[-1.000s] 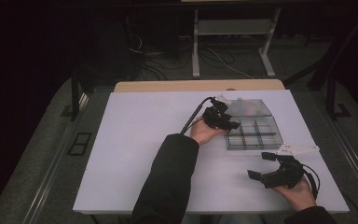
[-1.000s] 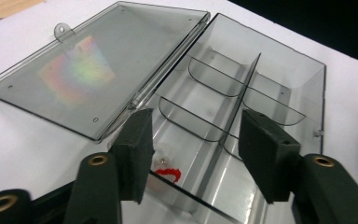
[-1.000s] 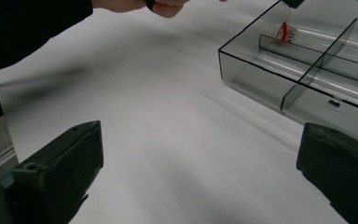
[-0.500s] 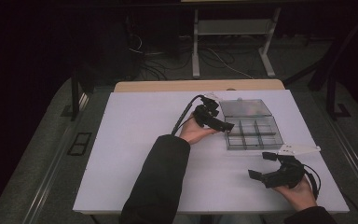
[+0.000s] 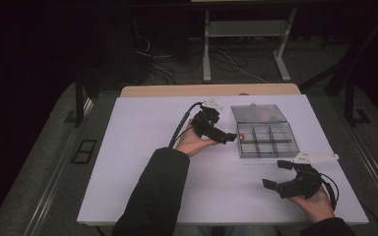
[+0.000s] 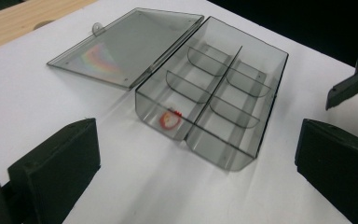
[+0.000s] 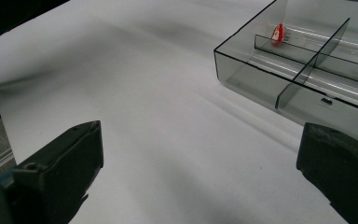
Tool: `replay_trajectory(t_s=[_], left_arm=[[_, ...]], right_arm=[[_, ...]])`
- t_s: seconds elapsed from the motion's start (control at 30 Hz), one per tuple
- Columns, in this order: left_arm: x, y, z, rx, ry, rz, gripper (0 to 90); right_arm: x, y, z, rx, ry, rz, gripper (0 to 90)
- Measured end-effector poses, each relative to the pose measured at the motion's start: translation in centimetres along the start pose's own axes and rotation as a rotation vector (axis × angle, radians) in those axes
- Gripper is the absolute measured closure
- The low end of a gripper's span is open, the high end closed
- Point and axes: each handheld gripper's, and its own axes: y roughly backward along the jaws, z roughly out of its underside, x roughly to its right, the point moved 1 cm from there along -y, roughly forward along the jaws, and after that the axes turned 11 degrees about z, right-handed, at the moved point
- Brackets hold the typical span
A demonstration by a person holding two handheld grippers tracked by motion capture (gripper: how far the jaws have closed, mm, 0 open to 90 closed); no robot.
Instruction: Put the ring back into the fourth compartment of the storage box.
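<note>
A clear smoky plastic box with several compartments stands on the white table, its lid folded flat behind it. A small red-and-white piece lies in the corner compartment on the left at the lid end. My left gripper hovers just left of the box, pointing at it. Its jaws have just been opening and stand wide with nothing between them. My right gripper rests open in front of the box, empty.
The white table top stretches bare to the left, with a wooden edge behind it. In the left gripper view one jaw of the right gripper shows at the far right. Cables and a metal stand sit on the dark floor beyond.
My left hand has drawn back leftward from over the box and risen slightly. The right hand has stayed still.
</note>
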Motion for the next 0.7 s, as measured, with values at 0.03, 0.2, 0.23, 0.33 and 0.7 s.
replay_trajectory(t_s=[0.03, 0.2, 0.23, 0.33, 0.7], left_arm=[[0.1, 0.3, 0.2, 0.001, 0.004, -0.002, 0.0], [0.3, 1.8, 1.2, 0.01, 0.01, -0.015, 0.0], [0.3, 2.1, 1.4, 0.015, 0.01, -0.017, 0.0], [0.5, 3.0, 1.9, 0.016, 0.014, -0.034, 0.0], [1.2, 6.5, 3.7, 0.035, 0.029, -0.082, 0.0]], right_arm=[[0.0, 0.0, 0.0, 0.0, 0.001, -0.001, 0.0], [0.0, 0.0, 0.0, -0.001, 0.0, 0.001, 0.0], [0.0, 0.0, 0.0, 0.001, 0.004, 0.002, 0.0], [0.0, 0.0, 0.1, -0.001, 0.002, 0.003, 0.0], [0.1, 0.0, 0.1, 0.0, 0.0, 0.005, 0.0]])
